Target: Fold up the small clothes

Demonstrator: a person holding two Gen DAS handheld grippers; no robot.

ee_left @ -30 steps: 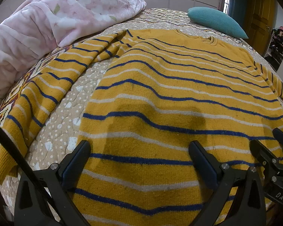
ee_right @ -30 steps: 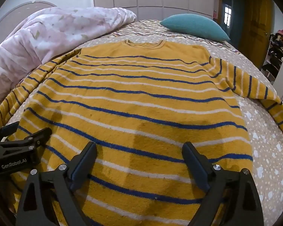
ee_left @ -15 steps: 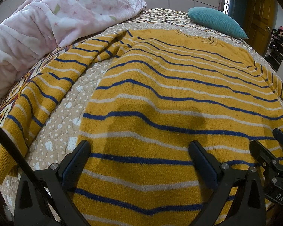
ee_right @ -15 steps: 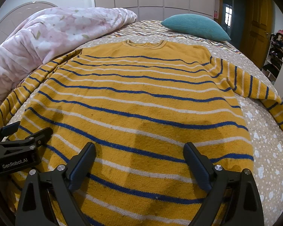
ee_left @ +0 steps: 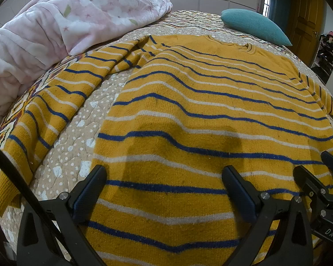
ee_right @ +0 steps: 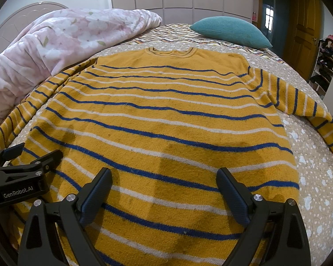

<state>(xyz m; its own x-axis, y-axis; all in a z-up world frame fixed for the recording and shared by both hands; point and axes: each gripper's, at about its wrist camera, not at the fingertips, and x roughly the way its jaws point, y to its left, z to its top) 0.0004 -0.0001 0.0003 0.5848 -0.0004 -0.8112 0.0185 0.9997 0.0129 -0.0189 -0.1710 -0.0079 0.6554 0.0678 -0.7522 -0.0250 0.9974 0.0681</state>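
Note:
A mustard-yellow sweater (ee_left: 211, 110) (ee_right: 166, 115) with blue and white stripes lies spread flat on the bed, neckline far, hem near me. Its left sleeve (ee_left: 44, 115) trails off toward the bed's left edge and its right sleeve (ee_right: 304, 106) angles down to the right. My left gripper (ee_left: 164, 190) hovers open over the hem's left part, nothing between its fingers. Over the hem's right part my right gripper (ee_right: 164, 190) is also open and empty. Each gripper shows at the edge of the other's view: the right gripper (ee_left: 322, 177), the left gripper (ee_right: 31, 155).
A pink floral blanket (ee_left: 66, 26) (ee_right: 55, 44) is heaped along the bed's left side, touching the left sleeve. A teal cushion (ee_left: 255, 26) (ee_right: 230, 31) lies beyond the neckline. The dotted beige bedspread (ee_right: 310, 177) shows right of the sweater; wardrobe and door stand behind.
The right wrist view has risen and pulled back slightly, showing more of the wardrobe. The left gripper and the sweater have not moved.

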